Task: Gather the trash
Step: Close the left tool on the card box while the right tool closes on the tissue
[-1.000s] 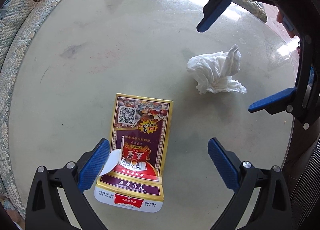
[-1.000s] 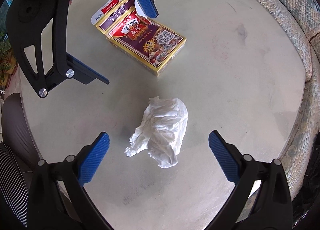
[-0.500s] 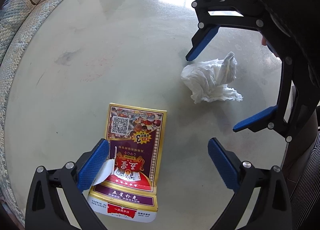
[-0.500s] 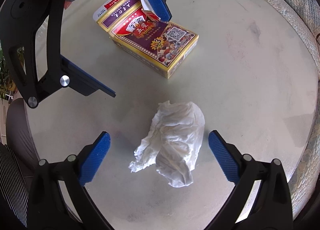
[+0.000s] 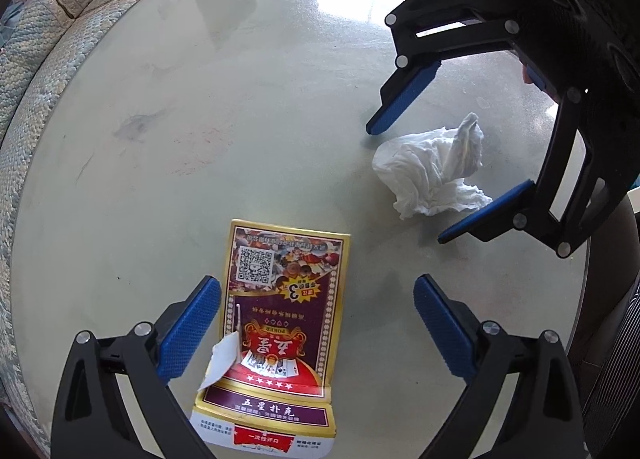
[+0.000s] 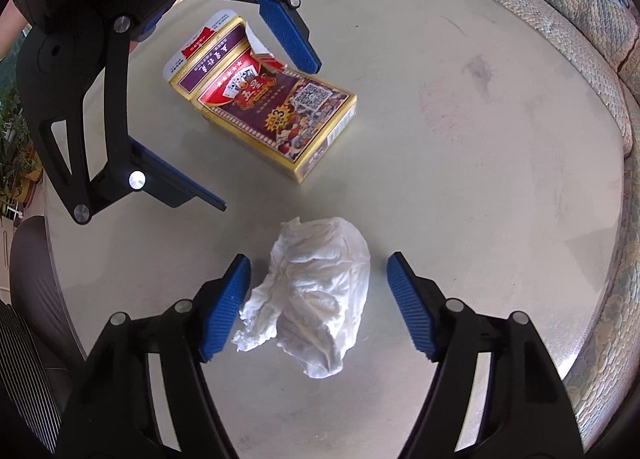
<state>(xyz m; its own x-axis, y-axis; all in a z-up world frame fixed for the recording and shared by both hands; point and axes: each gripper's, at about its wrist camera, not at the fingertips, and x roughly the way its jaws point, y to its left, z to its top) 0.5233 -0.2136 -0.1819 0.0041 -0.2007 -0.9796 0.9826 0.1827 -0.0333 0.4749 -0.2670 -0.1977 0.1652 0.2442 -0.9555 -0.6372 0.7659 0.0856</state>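
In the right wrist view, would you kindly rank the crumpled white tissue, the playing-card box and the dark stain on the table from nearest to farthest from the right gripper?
1. Crumpled white tissue: between the right gripper's fingers.
2. Gold and purple playing-card box: farther up, left.
3. Dark stain: far upper right of the round table.

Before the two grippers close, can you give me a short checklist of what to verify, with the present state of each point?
1. Crumpled tissue lies between the right gripper fingers: ok.
2. Right pads press the tissue: not ok; jaws have just been closing, gaps remain on both sides.
3. Playing-card box lies between the left gripper fingers: ok, though it sits close to one finger, off centre.
4. Left pads grip the box: not ok; jaws have just been closing, the far pad is clearly apart.
5. Box flap closed: not ok, it hangs open.
6. Grippers clear of each other over the table: ok.
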